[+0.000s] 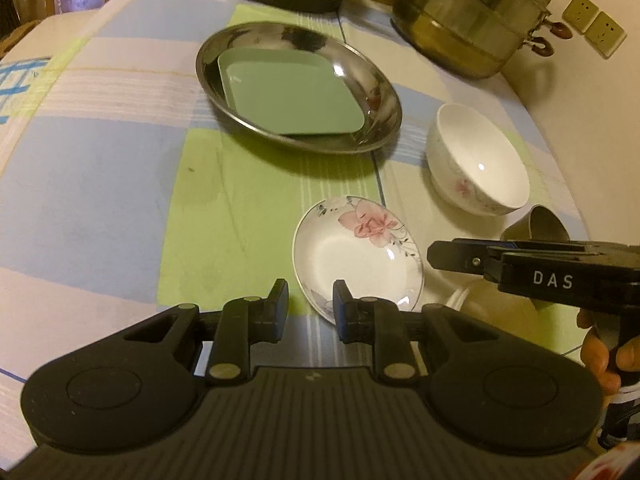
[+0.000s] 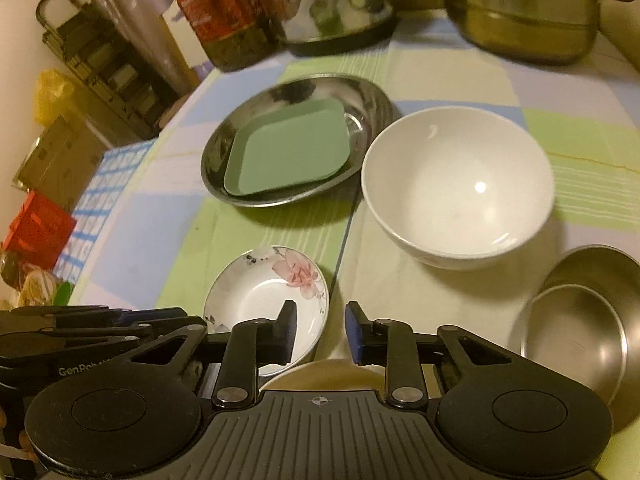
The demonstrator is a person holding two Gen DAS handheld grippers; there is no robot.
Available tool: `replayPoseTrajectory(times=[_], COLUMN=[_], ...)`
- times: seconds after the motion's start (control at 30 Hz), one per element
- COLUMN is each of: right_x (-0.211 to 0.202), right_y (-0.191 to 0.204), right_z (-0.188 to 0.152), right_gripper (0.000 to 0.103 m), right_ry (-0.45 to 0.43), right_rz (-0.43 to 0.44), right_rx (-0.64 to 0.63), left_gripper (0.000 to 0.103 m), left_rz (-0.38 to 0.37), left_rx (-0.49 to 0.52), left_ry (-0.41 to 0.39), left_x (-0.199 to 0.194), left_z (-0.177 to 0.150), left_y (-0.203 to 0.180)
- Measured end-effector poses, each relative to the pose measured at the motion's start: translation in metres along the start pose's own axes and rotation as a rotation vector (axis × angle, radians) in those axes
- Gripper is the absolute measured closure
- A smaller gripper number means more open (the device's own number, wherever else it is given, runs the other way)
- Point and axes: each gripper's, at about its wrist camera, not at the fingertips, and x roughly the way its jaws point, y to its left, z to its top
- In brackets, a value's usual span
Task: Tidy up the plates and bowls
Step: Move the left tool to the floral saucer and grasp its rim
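Grippers hover with narrow empty gaps: left gripper [image 1: 311,307] and right gripper [image 2: 320,330] near the small floral white ceramic saucer [image 1: 356,256] lying on the checked tablecloth [image 1: 120,184]. Next probably pinching its rim, then stacking it onto the green square plate [image 1: 294,94].

White letters "DAS" stand on the black body of the right claw [image 1: 434,258], seen from the left wrist. In the right wrist view the left claw's [image 2: 8,320] body carries pale lettering that starts "GenRob", the rest hidden behind the other claw's frame. The bottle [image 2: 220,8] at the back of the desk has a red label, but its print is too blurred to read.
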Motion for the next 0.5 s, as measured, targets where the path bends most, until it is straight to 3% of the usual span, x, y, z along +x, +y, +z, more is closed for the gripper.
replayPoseTrajectory(times=[0.33,0.5], right_x=[0.025,0.033], right_y=[-0.003,0.001], right_z=[0.013,0.016], right_gripper=[0.082,0.089], right_ry=[0.069,0.095], right_rz=[-0.006,-0.010], right_rx=[0.005,-0.003], left_gripper=[0.083,0.090], left_rz=[0.000,-0.005], left_rx=[0.017,0.022], left_ry=[0.025,0.041], left_x=[0.015,0.019], left_z=[0.007,0.008], left_y=[0.000,0.002])
